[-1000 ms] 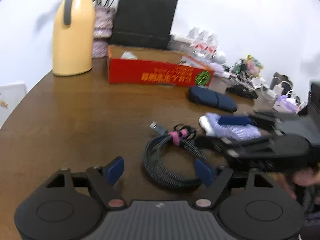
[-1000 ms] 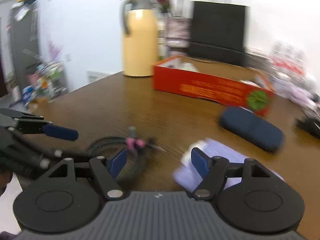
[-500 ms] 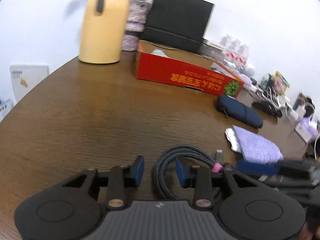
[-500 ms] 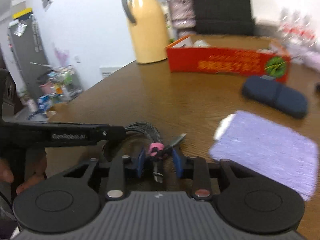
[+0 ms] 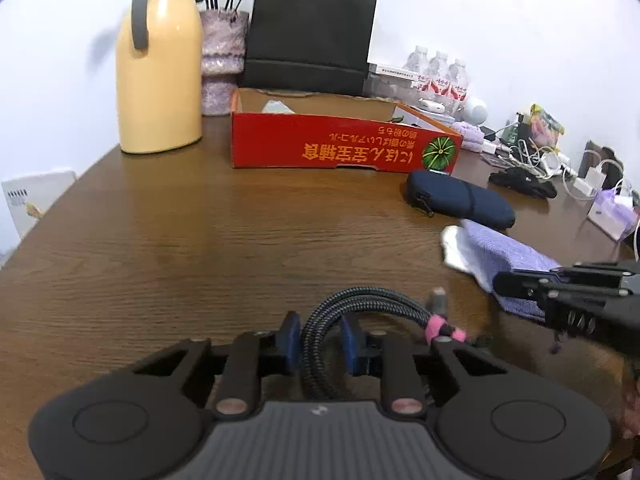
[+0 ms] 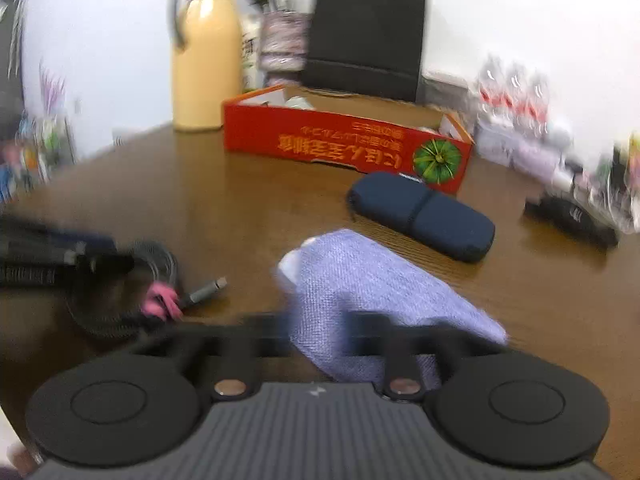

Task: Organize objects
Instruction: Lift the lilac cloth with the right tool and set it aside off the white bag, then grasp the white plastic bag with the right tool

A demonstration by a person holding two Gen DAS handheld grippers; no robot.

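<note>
A coiled black braided cable (image 5: 360, 300) with a pink tie (image 5: 440, 328) lies near the table's front edge. My left gripper (image 5: 320, 340) is shut on the cable's coil. The cable also shows in the right wrist view (image 6: 120, 312), at the left. A lavender cloth (image 6: 372, 292) lies on the table to the right of the cable; it also shows in the left wrist view (image 5: 508, 256). My right gripper (image 6: 320, 332) is blurred, with its fingers either side of the cloth's near end. A navy pouch (image 6: 420, 212) lies beyond the cloth.
An open red cardboard box (image 5: 340, 148) stands mid-table. A yellow thermos jug (image 5: 160, 68), a vase (image 5: 222, 60) and a black paper bag (image 5: 312, 36) stand behind it. Water bottles (image 5: 438, 76), chargers and cords (image 5: 540, 160) crowd the far right.
My left gripper has closed on the cable coil. My right gripper has left the cable's pink tie and moved right to the lavender cloth.
</note>
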